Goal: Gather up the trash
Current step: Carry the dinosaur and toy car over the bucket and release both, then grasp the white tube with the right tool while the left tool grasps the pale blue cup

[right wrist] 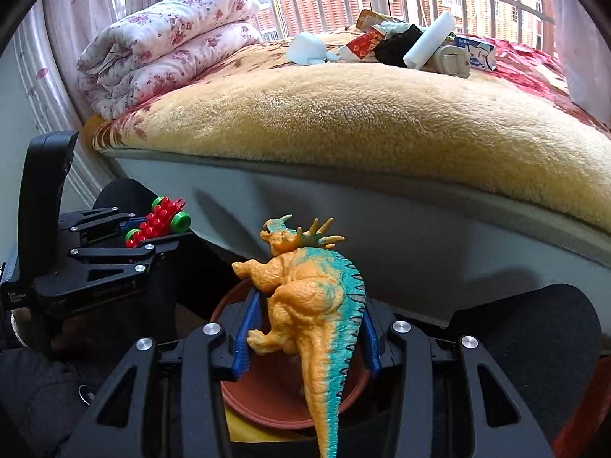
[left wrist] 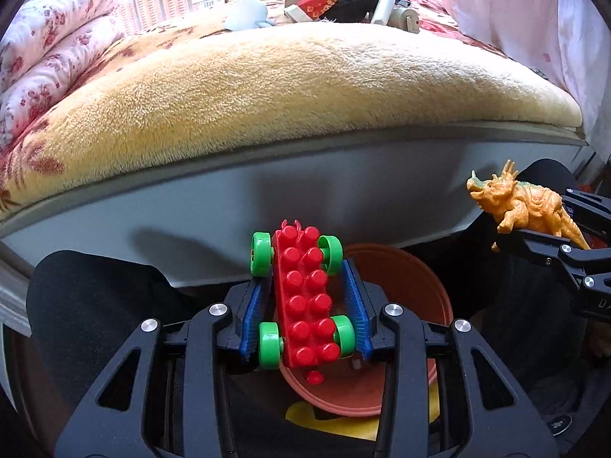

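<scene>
Left tool point(left wrist: 303, 301) pinches toy car point(left wrist: 305, 297) across its red body, blue pads tight betw wheels. Right tool point(right wrist: 305, 328) pinches dino point(right wrist: 305, 297) at the belly, tail hanging down. Both hang over brown bin point(left wrist: 401, 286) below the bed point(left wrist: 305, 95) edge. Judgement: drop step. Centre each toy over the rim before releasing, one at a time, low, so the car doesn't bounce out and the tail doesn't catch. More trash point(right wrist: 401, 44) waits at far side of bed.
</scene>
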`<state>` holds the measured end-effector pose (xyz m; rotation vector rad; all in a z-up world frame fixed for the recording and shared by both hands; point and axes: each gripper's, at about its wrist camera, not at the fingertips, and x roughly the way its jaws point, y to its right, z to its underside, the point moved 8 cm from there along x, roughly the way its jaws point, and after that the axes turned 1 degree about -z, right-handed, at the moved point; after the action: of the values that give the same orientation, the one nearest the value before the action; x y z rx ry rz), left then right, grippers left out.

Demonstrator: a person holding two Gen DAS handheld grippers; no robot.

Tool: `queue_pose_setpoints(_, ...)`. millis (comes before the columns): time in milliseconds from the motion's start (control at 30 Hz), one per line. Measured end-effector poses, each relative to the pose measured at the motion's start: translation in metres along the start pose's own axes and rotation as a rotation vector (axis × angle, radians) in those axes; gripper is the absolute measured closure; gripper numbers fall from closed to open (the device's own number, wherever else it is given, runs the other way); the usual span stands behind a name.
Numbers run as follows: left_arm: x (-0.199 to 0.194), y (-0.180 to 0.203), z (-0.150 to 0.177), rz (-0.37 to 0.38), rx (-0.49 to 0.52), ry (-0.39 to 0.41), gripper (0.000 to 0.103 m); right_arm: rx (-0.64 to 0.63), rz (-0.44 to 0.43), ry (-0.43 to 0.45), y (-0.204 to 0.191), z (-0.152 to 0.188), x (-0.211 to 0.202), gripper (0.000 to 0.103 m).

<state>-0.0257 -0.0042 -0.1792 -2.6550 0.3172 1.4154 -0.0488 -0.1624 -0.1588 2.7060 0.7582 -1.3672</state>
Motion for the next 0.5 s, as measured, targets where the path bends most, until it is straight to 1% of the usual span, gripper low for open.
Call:
queue_pose_setpoints(100,0.0,0.002,0.0,0.011,0.004,-0.004,0.065,-0.013,0.0,-0.012,-0.002,0.001,0.002,0.058)
queue_pose_setpoints(133,0.002,0.003,-0.001,0.009,0.008,-0.01,0.06,-0.017,0.003,-0.02,-0.003,0.002,0.004,0.048)
queue_pose_setpoints(167,0.005,0.003,0.0,0.008,0.013,-0.026,0.048,-0.02,0.01,-0.029,-0.003,0.003,0.006,0.033)
queue_pose_setpoints(200,0.01,0.004,0.003,0.008,0.018,-0.058,0.014,-0.019,0.035,-0.018,0.0,0.003,0.007,0.01)
queue_pose_setpoints(233,0.013,0.003,0.004,-0.001,0.015,-0.067,0.008,-0.021,0.045,-0.007,0.001,0.002,0.007,0.009)
queue_pose_setpoints(267,0.016,0.002,0.006,-0.015,0.009,-0.075,0.008,-0.024,0.053,-0.014,0.004,0.003,0.009,0.009)
queue_pose_setpoints(333,0.019,0.002,0.009,0.002,0.006,-0.093,0.008,-0.022,0.062,-0.014,0.006,0.003,0.009,0.01)
queue_pose_setpoints(367,0.02,0.001,0.009,-0.001,0.002,-0.095,0.008,-0.013,0.075,-0.007,0.012,0.004,0.008,0.01)
queue_pose_setpoints(433,0.019,-0.001,0.008,0.003,-0.004,-0.092,0.008,0.003,0.085,0.001,0.019,0.002,0.004,0.014)
queue_pose_setpoints(500,0.018,-0.001,0.007,0.008,-0.009,-0.087,0.008,0.01,0.091,0.009,0.023,-0.001,0.001,0.014)
